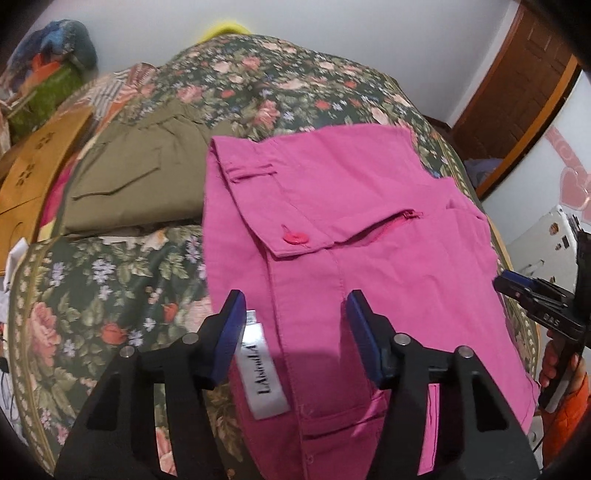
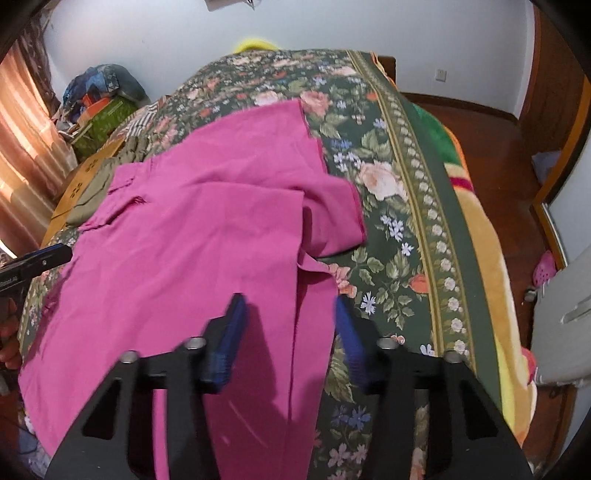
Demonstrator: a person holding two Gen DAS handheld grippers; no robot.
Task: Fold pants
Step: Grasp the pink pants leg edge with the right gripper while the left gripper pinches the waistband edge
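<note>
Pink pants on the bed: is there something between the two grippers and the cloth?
Nothing visible. The left gripper and the right gripper each sit directly over the pink pants, jaws apart with only cloth between them. The folded olive garment lies aside.

Floral bedspread over a bed, white walls, reddish wooden floor, lit pink curtain.

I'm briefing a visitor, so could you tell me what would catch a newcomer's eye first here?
The bright pink pants spread across the floral bedspread dominate both views. Folded olive pants lie beside them, and blue-padded grippers, left and right, hover over the near edge.
</note>
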